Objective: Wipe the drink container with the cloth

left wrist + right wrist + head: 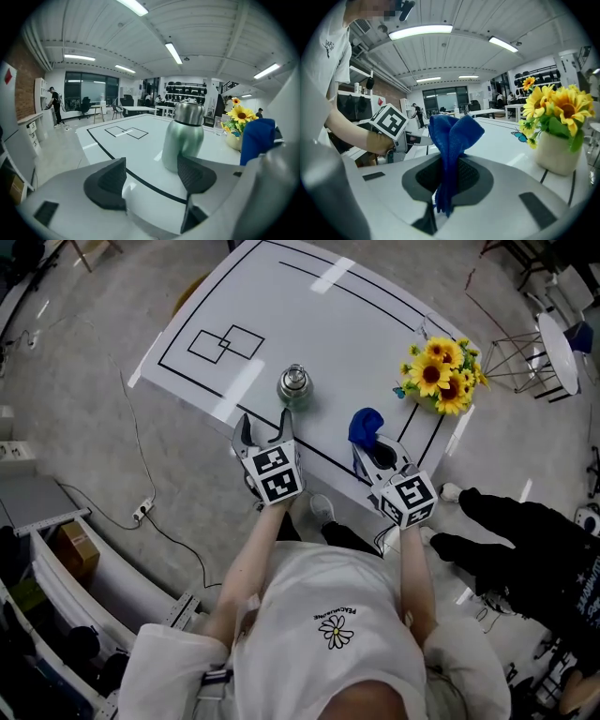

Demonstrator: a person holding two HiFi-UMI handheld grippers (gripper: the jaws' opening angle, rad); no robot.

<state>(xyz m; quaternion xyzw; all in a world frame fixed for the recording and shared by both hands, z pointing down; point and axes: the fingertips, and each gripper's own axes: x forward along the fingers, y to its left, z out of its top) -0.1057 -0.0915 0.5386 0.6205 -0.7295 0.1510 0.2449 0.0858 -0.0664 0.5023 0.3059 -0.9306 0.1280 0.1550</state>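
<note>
Head view has both grippers over the near edge of the white table (281, 306), side by side, each in a bare-armed hand. The left gripper (265, 430) is released, its two dark pads spread wide with only table top between them. The drink container (293, 385), a pale green metal bottle with a silver cap, stands upright on the table just ahead of that gripper's tips, a little toward its right jaw. In the left gripper view the right pad overlaps the bottle's base, but no pad presses on it.

To the right of the left gripper, the right gripper (378, 454) is clenched on the blue cloth (365, 425). The bunched fabric rises above its jaws, and a short tail hangs below them. Ahead of the right gripper and off to its right, a pot of sunflowers (441, 376) sits near the table's edge. Black lines cross the table ahead of both grippers, with two overlapping square outlines (226, 343) beyond the left one.
</note>
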